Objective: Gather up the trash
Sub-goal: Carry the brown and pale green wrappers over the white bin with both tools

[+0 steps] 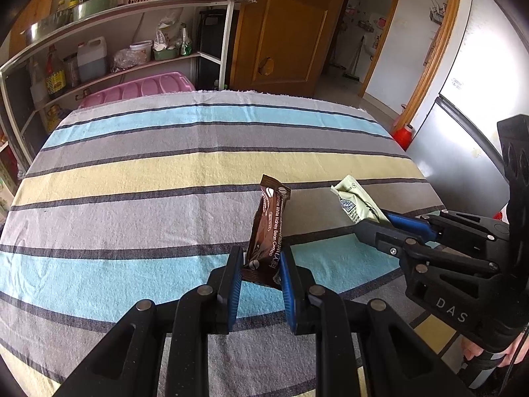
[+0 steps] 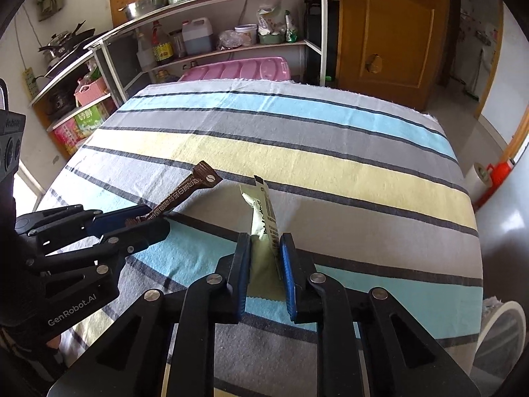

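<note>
Pickup looks done: above the striped tablecloth (image 1: 165, 178), the left gripper (image 1: 261, 266) clamps a brown coffee sachet (image 1: 269, 221), and the right gripper (image 2: 264, 264) pinches a pale green sachet (image 2: 263, 218). Next comes carrying both to a bin, perhaps the round rim (image 2: 502, 334) beside the cloth.

Two close wrist views; shared striped cloth (image 1: 165, 178)

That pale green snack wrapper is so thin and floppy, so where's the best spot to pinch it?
Near one end, across its flat faces, coming in from the near table edge. The pale green snack wrapper is a thin flat sachet, so pads meet on both broad sides, as the right gripper grips it now, its length standing free above the striped cloth.
</note>
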A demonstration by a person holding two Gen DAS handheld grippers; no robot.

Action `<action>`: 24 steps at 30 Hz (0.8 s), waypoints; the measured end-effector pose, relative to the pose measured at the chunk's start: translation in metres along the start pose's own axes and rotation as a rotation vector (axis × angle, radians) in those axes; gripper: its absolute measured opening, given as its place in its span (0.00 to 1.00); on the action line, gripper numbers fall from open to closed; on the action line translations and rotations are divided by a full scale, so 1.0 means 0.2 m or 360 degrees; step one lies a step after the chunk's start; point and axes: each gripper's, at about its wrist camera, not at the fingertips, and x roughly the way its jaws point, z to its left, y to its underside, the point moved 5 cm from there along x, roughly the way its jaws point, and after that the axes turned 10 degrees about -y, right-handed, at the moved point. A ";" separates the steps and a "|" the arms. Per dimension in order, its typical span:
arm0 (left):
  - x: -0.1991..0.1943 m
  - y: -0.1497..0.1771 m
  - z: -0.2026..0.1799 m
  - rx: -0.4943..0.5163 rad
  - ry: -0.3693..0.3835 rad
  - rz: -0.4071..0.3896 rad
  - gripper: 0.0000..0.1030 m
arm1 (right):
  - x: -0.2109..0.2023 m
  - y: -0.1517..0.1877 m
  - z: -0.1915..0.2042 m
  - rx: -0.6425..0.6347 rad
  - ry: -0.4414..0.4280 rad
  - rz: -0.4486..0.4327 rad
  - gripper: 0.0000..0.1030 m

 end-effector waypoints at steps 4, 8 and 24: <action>-0.02 -0.01 0.00 0.0000 0.0000 -0.0021 0.22 | -0.04 0.00 0.01 0.0017 -0.0016 -0.0044 0.18; -0.05 -0.01 -0.01 0.0001 0.0003 -0.0037 0.22 | -0.07 0.00 0.02 0.0036 -0.0026 -0.0080 0.18; -0.25 -0.03 -0.20 0.0081 0.0068 -0.0136 0.22 | -0.33 0.08 -0.05 0.0167 -0.0002 -0.0234 0.18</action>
